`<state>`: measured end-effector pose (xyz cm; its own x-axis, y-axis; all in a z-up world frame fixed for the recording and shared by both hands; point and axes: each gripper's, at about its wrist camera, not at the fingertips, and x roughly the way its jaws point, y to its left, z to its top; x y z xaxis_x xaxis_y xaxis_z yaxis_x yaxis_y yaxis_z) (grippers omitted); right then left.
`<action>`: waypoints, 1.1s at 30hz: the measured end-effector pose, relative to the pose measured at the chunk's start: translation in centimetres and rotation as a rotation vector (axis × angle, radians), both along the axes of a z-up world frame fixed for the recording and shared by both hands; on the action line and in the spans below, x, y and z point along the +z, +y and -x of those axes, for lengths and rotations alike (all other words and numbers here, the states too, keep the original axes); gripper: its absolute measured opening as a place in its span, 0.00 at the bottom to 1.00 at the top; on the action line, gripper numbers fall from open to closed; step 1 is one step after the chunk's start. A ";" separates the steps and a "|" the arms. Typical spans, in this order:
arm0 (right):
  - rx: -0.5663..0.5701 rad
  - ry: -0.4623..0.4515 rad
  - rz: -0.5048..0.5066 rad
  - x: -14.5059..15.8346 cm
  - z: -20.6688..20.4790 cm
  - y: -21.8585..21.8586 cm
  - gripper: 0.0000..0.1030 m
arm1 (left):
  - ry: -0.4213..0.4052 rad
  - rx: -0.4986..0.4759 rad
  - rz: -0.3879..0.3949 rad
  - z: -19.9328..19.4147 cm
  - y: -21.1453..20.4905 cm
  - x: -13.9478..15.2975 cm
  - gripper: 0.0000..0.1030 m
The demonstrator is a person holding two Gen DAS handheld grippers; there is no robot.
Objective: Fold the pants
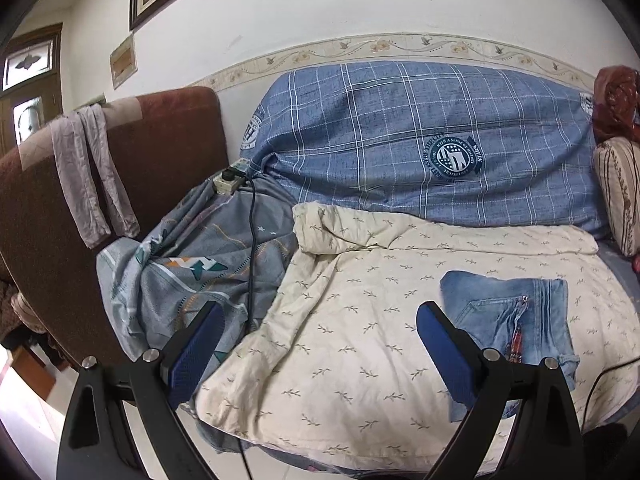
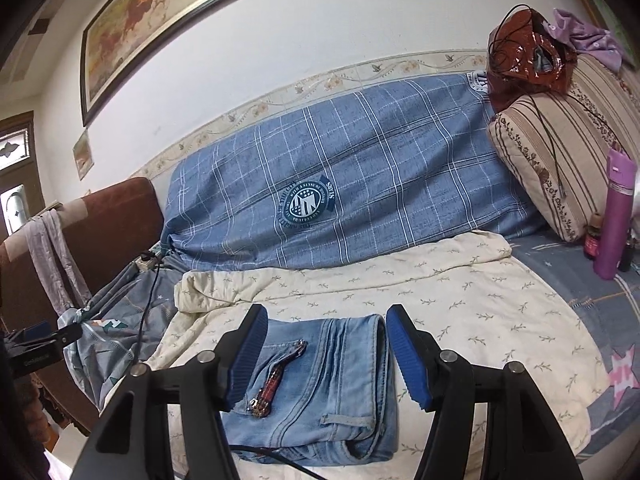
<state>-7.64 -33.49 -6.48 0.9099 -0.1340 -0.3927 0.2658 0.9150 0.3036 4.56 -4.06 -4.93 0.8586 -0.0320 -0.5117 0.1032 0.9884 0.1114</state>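
jeans (image 2: 320, 380) folded, no label seen | cover crest (image 2: 306, 204) text maybe "SINTIS" | both tools agape, empty

Left claw (image 1: 316, 344): blue-padded fingers (image 1: 200, 350) spread wide, nothing between them, tilted slightly downward. Right claw (image 2: 326, 354): jaws parted, pads (image 2: 408, 356) clear of any contact, nothing gripped, angled gently downward. Both held above the bed, black frames near the camera.

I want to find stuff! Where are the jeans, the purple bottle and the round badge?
jeans (image 2: 336, 384): right wrist view, on the denim right of the zip.
purple bottle (image 2: 614, 220): right wrist view, on its body.
round badge (image 1: 454, 158): left wrist view, on its middle.
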 end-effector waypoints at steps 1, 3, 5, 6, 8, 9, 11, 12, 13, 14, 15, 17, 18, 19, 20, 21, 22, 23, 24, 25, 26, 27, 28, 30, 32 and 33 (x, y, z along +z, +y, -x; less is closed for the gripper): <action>-0.006 0.012 -0.001 0.0 0.1 0.3 0.63 | 0.006 0.003 0.006 -0.2 0.0 -0.1 0.94; 0.000 0.040 -0.004 0.0 0.2 0.6 0.63 | 0.027 0.007 0.022 -0.9 -0.2 -0.3 0.94; 0.014 0.069 0.007 -0.2 0.3 1.2 0.63 | 0.031 0.012 0.047 -1.2 -0.2 -0.3 0.94; 0.017 0.078 0.014 -0.2 0.5 1.5 0.63 | 0.026 0.014 0.055 -1.2 -0.3 -0.1 0.94; 0.028 0.084 0.023 -0.2 0.7 1.8 0.63 | 0.016 0.010 0.056 -1.2 -0.7 0.1 0.94; 0.030 0.083 0.026 -0.2 0.9 2.0 0.63 | 0.012 0.006 0.052 -1.2 -0.9 0.3 0.94; 0.035 0.082 0.029 -0.1 1.1 2.0 0.63 | 0.000 -0.004 0.046 -0.9 -1.4 0.6 0.94; 0.038 0.081 0.026 -0.1 1.1 2.0 0.63 | -0.005 -0.010 0.044 -0.7 -1.5 0.7 0.94; 0.042 0.078 0.021 0.0 1.1 2.0 0.63 | -0.008 -0.013 0.042 -0.6 -1.7 0.7 0.94; 0.045 0.076 0.019 0.1 1.1 2.0 0.63 | -0.012 -0.017 0.038 -0.4 -1.9 0.9 0.94; 0.049 0.073 0.017 0.1 1.1 2.1 0.63 | -0.015 -0.021 0.036 -0.2 -2.0 0.9 0.94; 0.056 0.070 0.016 0.3 1.1 2.3 0.63 | -0.019 -0.026 0.033 0.0 -2.1 1.1 0.94; 0.060 0.069 0.017 0.3 1.1 2.4 0.63 | -0.021 -0.028 0.033 0.1 -2.2 1.1 0.94; 0.066 0.068 0.019 0.4 1.0 2.7 0.63 | -0.023 -0.029 0.033 0.2 -2.2 1.2 0.94; 0.070 0.066 0.022 0.5 1.0 2.9 0.63 | -0.026 -0.029 0.035 0.2 -2.1 1.4 0.94; 0.074 0.065 0.024 0.6 0.9 3.0 0.63 | -0.027 -0.029 0.037 0.2 -2.1 1.5 0.94; 0.078 0.063 0.026 0.7 0.9 3.2 0.63 | -0.029 -0.029 0.042 0.3 -2.0 1.6 0.94; 0.083 0.060 0.029 0.8 0.9 3.4 0.63 | -0.030 -0.031 0.046 0.3 -2.0 1.7 0.94; 0.087 0.058 0.032 0.9 0.9 3.7 0.63 | -0.032 -0.030 0.049 0.3 -1.9 1.8 0.94; 0.090 0.055 0.037 1.0 0.9 3.9 0.63 | -0.034 -0.028 0.051 0.4 -1.8 1.9 0.94; 0.094 0.055 0.042 1.1 0.9 4.0 0.63 | -0.036 -0.028 0.057 0.4 -1.7 2.0 0.94; 0.096 0.055 0.047 1.2 0.9 4.1 0.63 | -0.035 -0.028 0.061 0.4 -1.6 2.1 0.94; 0.097 0.054 0.054 1.4 0.9 4.3 0.63 | -0.034 -0.029 0.065 0.4 -1.5 2.1 0.94; 0.096 0.050 0.058 1.6 1.0 4.4 0.63 | -0.036 -0.026 0.070 0.4 -1.4 2.2 0.94; 0.097 0.046 0.055 1.8 1.1 4.4 0.63 | -0.038 -0.023 0.071 0.4 -1.3 2.3 0.94; 0.097 0.045 0.055 1.8 1.1 4.4 0.63 | -0.040 -0.022 0.070 0.4 -1.2 2.3 0.94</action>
<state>-8.75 -29.08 -4.67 0.9013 -0.0691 -0.4277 0.1877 0.9520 0.2418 4.12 -5.31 -2.59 0.8770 -0.0859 -0.4728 0.1221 0.9914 0.0463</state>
